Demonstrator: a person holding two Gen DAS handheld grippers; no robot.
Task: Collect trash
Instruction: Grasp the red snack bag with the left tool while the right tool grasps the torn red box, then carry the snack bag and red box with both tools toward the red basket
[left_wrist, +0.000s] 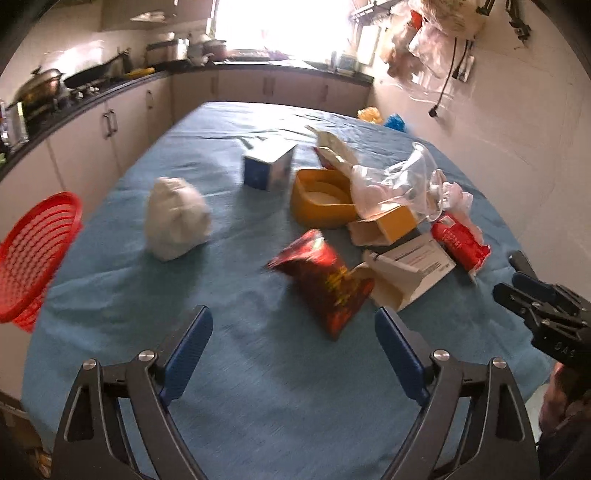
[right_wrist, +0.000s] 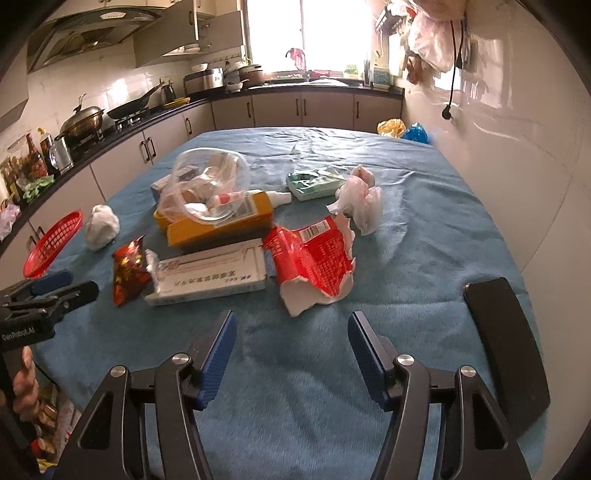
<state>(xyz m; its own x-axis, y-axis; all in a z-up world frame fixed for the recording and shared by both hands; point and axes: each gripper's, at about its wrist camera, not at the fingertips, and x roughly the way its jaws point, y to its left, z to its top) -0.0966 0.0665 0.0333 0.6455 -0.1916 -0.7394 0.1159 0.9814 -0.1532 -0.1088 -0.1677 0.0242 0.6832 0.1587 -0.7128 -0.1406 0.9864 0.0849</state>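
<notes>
Trash lies scattered on a table with a blue cloth (left_wrist: 258, 387). A red snack bag (left_wrist: 325, 280) lies just beyond my left gripper (left_wrist: 293, 332), which is open with nothing between its fingers. A crumpled white wad (left_wrist: 175, 218) sits further left. A torn red-and-white wrapper (right_wrist: 314, 262) lies just ahead of my right gripper (right_wrist: 290, 332), also open and empty. Beside the wrapper are a white flat box (right_wrist: 210, 275), a yellow box (right_wrist: 218, 221) and a clear plastic container (right_wrist: 210, 184). A red mesh basket (left_wrist: 35, 254) hangs over the table's left edge.
A black phone-like slab (right_wrist: 506, 350) lies at the right table edge. A green packet (right_wrist: 314, 182) and crumpled tissue (right_wrist: 360, 201) sit further back, and a blue-and-white carton (left_wrist: 267, 166) stands mid-table. Kitchen counters (right_wrist: 110, 122) with pans run along the left and back. A white wall (right_wrist: 517, 147) bounds the right.
</notes>
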